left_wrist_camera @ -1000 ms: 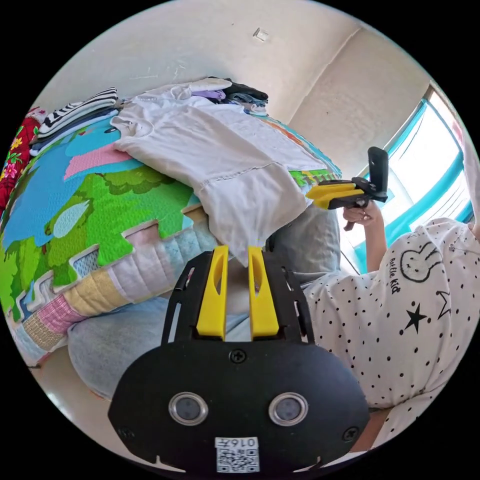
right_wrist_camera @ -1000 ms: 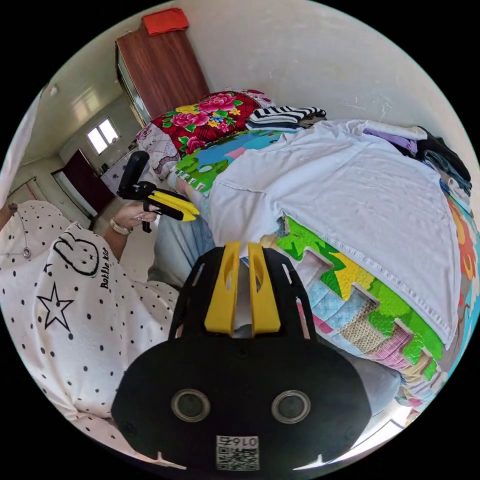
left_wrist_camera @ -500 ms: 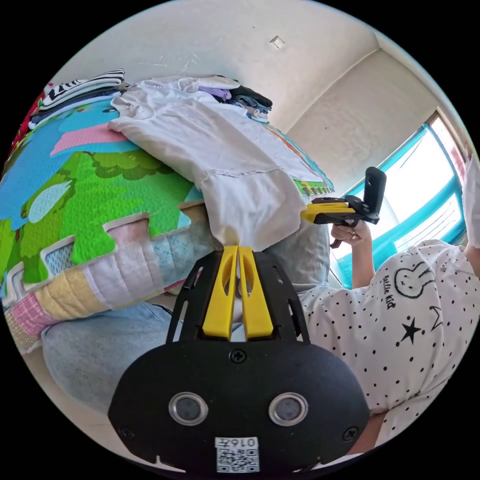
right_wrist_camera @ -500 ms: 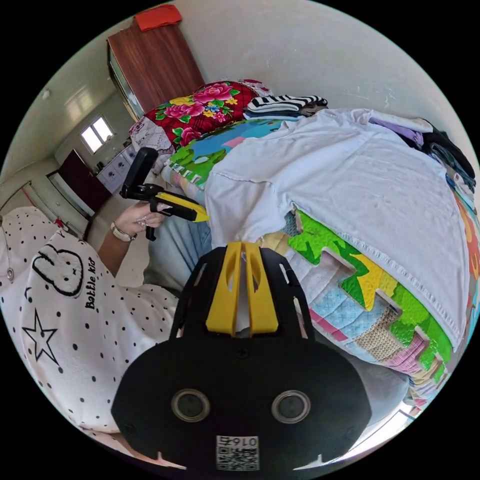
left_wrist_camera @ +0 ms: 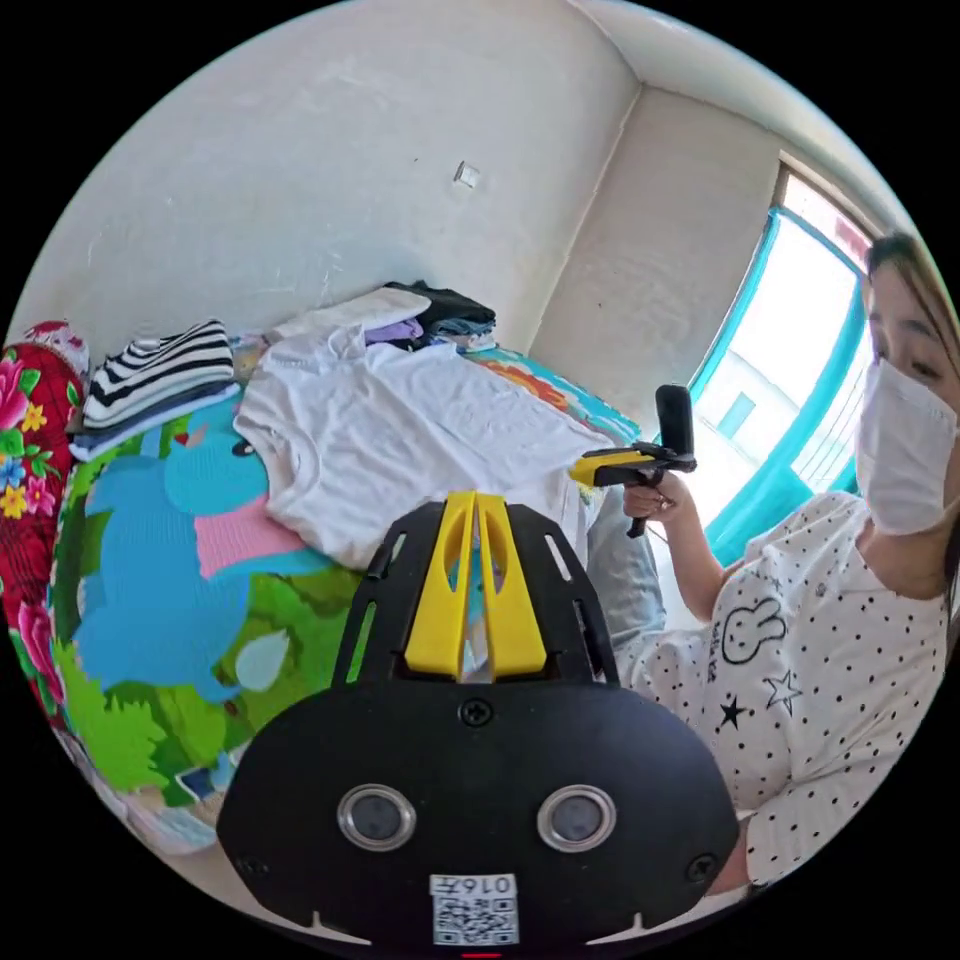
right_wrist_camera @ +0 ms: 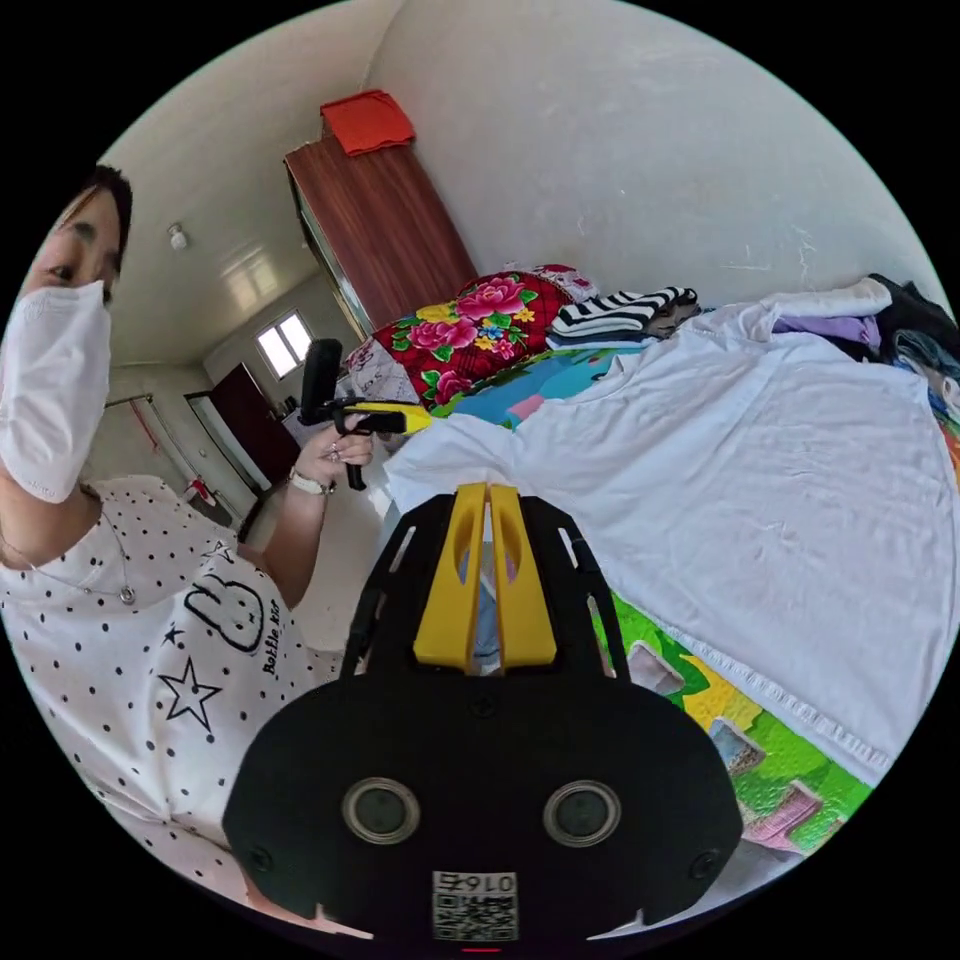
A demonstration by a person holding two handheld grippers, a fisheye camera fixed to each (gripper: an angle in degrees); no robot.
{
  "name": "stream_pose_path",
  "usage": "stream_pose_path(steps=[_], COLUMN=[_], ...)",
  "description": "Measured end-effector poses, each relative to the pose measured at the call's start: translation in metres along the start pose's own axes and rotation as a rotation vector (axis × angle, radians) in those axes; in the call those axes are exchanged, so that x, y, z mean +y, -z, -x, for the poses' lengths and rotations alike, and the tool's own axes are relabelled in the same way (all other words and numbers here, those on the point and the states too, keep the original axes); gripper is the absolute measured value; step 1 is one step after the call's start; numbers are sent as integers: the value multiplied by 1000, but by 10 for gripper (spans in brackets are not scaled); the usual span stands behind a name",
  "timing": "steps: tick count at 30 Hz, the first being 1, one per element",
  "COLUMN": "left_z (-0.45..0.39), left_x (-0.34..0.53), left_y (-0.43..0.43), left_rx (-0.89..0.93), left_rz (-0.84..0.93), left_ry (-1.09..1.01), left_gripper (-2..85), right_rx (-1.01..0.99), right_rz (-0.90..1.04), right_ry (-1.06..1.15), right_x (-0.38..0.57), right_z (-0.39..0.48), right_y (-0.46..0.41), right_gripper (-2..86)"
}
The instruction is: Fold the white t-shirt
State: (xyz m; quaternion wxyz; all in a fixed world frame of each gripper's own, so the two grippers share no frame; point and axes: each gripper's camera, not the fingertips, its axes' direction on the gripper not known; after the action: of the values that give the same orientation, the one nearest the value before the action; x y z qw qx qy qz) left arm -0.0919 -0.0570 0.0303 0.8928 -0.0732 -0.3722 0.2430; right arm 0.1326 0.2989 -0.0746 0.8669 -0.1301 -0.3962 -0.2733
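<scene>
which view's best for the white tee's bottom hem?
Right gripper view. The white t-shirt lies spread wide there, and its stitched hem runs along the near side over the play mat. The left gripper view shows the shirt from the sleeve and collar side, smaller; the hem isn't clear there.

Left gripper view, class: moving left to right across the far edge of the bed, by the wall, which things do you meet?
Red floral quilt → black-and-white striped folded pile → spread white t-shirt → the other yellow-jawed gripper, held in a hand.
</scene>
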Motion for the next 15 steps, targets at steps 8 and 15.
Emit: stream_pose_path(steps=[8,15], left_z=[39,60], left_x=[-35,-13], left_y=[-37,-55], left_rx=[-348,-74], left_rz=[113,75], left_ry=[117,68], left_gripper=[-7,10], right_rx=[449,444], right_rz=[30,153], right_ry=[-120,103], right_x=[-20,-3], right_z=[-14,32], right_y=[1,-19], right_gripper=[93,98])
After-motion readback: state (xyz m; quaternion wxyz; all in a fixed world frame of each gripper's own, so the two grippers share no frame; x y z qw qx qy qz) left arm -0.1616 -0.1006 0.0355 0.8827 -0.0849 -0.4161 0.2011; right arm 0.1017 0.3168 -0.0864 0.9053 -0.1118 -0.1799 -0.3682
